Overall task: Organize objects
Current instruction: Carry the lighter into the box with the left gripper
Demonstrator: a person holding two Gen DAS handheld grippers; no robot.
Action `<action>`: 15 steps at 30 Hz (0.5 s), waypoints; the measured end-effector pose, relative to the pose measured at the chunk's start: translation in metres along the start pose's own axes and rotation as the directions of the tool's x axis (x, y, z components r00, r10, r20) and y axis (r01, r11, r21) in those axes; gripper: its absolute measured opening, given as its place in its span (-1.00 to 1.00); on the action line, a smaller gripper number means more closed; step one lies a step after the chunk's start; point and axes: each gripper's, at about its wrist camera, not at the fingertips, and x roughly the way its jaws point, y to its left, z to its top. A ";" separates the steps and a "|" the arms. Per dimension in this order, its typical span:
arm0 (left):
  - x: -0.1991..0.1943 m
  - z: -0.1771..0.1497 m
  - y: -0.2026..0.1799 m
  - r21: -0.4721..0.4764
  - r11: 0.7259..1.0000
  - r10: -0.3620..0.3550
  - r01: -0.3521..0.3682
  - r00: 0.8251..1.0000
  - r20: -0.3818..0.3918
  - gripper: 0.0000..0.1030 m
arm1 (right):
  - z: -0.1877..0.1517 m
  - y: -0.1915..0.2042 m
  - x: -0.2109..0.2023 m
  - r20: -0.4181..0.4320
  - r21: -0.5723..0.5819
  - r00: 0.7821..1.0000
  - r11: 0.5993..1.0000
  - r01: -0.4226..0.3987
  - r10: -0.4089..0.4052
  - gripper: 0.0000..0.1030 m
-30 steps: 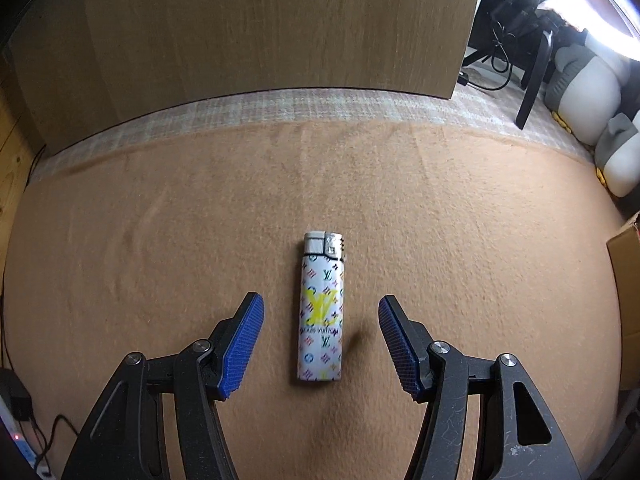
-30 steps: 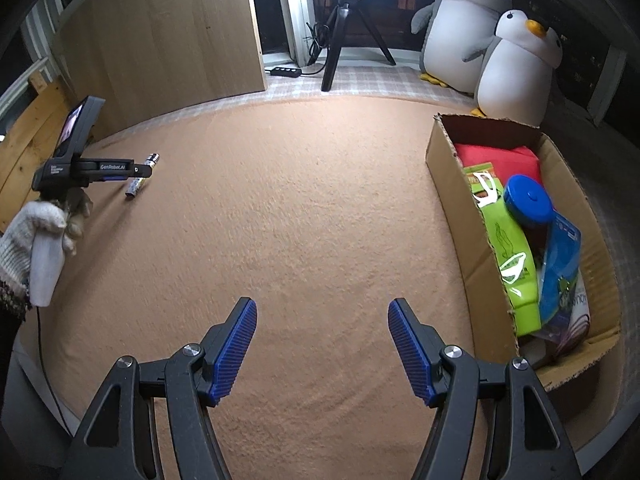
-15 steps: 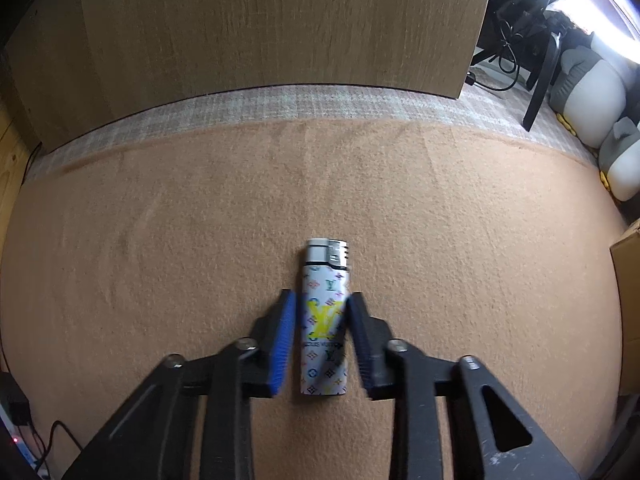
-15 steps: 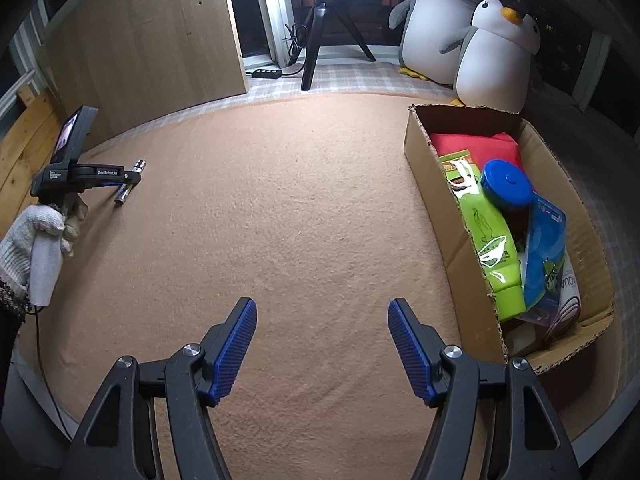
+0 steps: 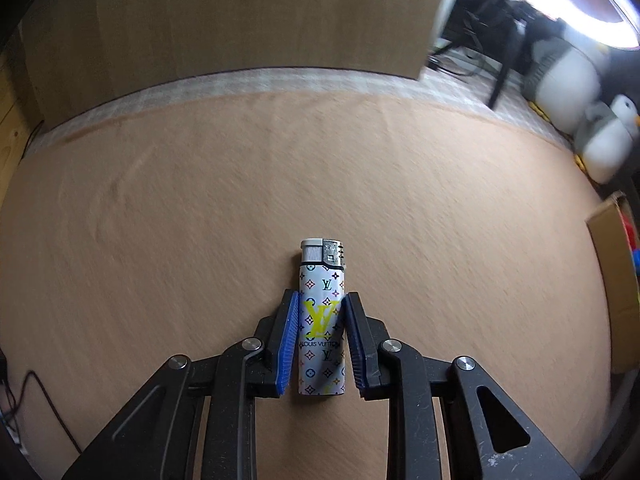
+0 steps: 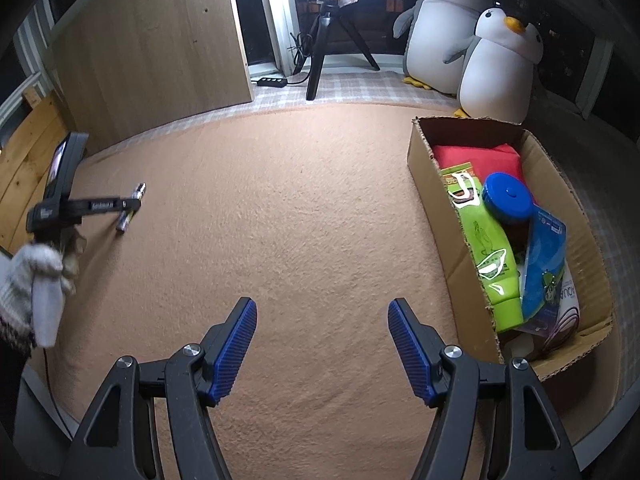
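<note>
Carpet point(image 6: 320, 208), tan and bare over most of its width, carries the whole scene. At about two o'clock from the right gripper point(image 6: 322, 344) sits the cardboard box point(image 6: 430, 184), already stocked with a red pack, a green pouch, a blue lid and a blue packet; that is likely where loose things are meant to end up. Two plush penguins point(image 6: 492, 52) stand behind the box at one o'clock, beside a tripod point(image 6: 320, 52) at twelve, and a wooden panel point(image 6: 152, 56) closes off eleven o'clock.

Left gripper point(image 5: 319, 334) has its jaws narrowed onto the lighter point(image 5: 322, 320), blue pads pressed on both long sides of its lower half. The lighter's long axis runs straight toward twelve o'clock from that wrist, in line with the fingers, metal head leading and its base back between the pads. From the right wrist the same lighter shows at ten o'clock, well apart from the box; whether it has left the carpet is hard to judge there. So the left hand is the nearer one, and the coming move turns on carrying across open carpet toward the box at three o'clock in the left view. Nothing stands between.

Right gripper hangs with jaws wide and nothing in them.
</note>
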 end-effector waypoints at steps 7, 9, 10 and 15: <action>-0.015 -0.019 -0.045 0.042 0.997 -0.063 0.063 0.998 0.003 -0.51 | -0.002 -0.012 -0.004 0.012 0.019 1.000 1.000 -0.007 0.007 0.25; -0.021 -0.018 -0.060 0.057 0.995 -0.080 0.079 0.997 0.013 -0.51 | -0.003 -0.016 -0.005 0.016 0.025 1.000 1.000 -0.008 0.008 0.25; -0.024 -0.018 -0.068 0.065 0.994 -0.090 0.088 0.996 0.019 -0.51 | -0.003 -0.019 -0.006 0.018 0.028 1.000 1.000 -0.009 0.009 0.25; -0.042 -0.012 -0.116 0.123 0.984 -0.136 0.130 0.990 0.047 -0.51 | -0.006 -0.034 -0.013 0.028 0.047 1.000 0.999 -0.008 0.007 0.25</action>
